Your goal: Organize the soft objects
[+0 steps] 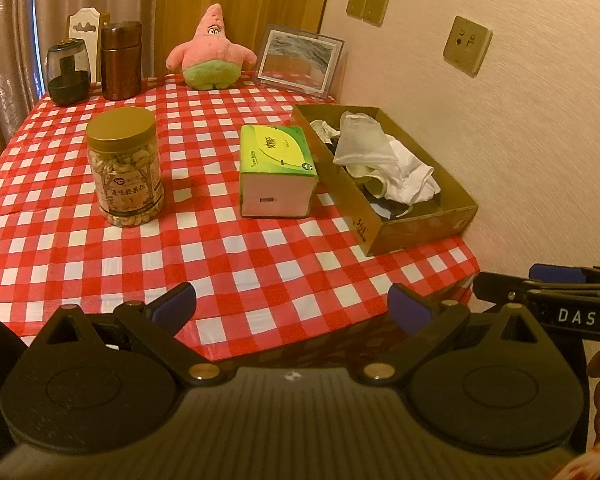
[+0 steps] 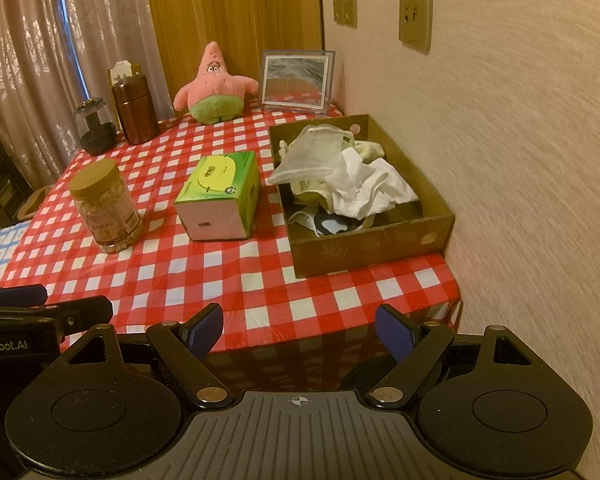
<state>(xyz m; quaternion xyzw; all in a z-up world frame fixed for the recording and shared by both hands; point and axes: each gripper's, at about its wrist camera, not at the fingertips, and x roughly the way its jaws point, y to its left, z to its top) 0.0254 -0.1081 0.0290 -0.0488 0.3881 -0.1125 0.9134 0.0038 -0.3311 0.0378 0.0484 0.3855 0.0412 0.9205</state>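
Both tongs released, empty, low in frame: left tongs (image 1: pixel 292 306), right tongs (image 2: pixel 299 330). Crumpled white and translucent soft cloths (image 2: pixel 348 176) already piled in brown cardboard box (image 2: pixel 364 248), right of centre on red-checked surface (image 2: pixel 220 280). Pink star plush toy (image 2: pixel 214 86), upper centre, appears unsorted.

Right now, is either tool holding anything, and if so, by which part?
Nothing is held. The left tool and the right tool are both open with nothing between their fingers, short of the table. The cloths lie in the cardboard box.
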